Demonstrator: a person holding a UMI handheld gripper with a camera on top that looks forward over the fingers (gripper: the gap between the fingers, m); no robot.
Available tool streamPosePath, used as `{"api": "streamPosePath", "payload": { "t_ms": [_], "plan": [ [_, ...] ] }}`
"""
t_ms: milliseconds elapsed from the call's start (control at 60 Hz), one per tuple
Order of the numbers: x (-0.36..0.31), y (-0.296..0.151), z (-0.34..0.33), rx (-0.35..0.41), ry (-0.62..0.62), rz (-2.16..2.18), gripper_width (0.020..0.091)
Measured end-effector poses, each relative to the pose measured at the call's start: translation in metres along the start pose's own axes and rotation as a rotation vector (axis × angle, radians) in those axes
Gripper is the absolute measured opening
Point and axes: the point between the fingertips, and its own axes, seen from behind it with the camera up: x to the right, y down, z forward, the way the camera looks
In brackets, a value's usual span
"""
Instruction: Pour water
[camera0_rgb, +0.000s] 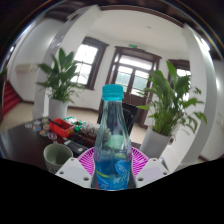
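So the gripper (112, 172) is pointed level out into the room, with both fingers clamped on a clear plastic water bottle (113, 140) that has a blue cap and a blue label. The bottle stands upright between the pink pads (89, 160), which press against it from either side, so it's firmly gripped and fills the middle of the view.

Going left to right around it: far left there's a potted plant (58, 78) in a white pot standing near a window. Lower down, just left of the left finger, sits a pale green cup (56, 155) on the dark table (25, 140), close to the gripper and a little behind the bottle. Behind the cup there's a jumble of small colourful items (66, 126) on the table; I can't tell what they are. Behind the bottle is a wide dark-framed window (134, 72). To the right, a second leafy potted plant (172, 105) in a white pot stands close by the right finger, crowding that side.

Most open room is on the tabletop at far left.
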Motion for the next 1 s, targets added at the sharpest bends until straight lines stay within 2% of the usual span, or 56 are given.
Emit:
{"api": "streamPosePath", "payload": {
  "t_ms": [17, 233, 367, 450, 483, 600, 750, 800, 833, 850, 900, 1000],
  "plan": [
    [0.016, 0.003, 0.007, 0.014, -0.022, 0.027, 0.0439],
    [0.024, 0.027, 0.023, 0.059, -0.051, 0.258, 0.0439],
    [0.019, 0.035, 0.035, 0.091, -0.070, 0.287, 0.0438],
    [0.013, 0.055, 0.041, 0.064, -0.070, 0.287, 0.0456],
    [0.014, 0.051, 0.041, 0.106, -0.067, 0.275, 0.0441],
    [0.015, 0.051, 0.040, 0.113, -0.051, 0.253, 0.0439],
    [0.014, 0.052, 0.039, 0.101, -0.059, 0.248, 0.0546],
    [0.014, 0.056, 0.038, 0.077, -0.063, 0.259, 0.0585],
    [0.015, 0.060, 0.038, 0.047, -0.057, 0.272, 0.0666],
    [0.016, 0.062, 0.037, 0.036, -0.049, 0.279, 0.0761],
    [0.020, 0.064, 0.030, 0.023, -0.028, 0.285, 0.0882],
    [0.023, 0.069, 0.000, 0.003, 0.020, 0.270, 0.0847]
  ]
}}
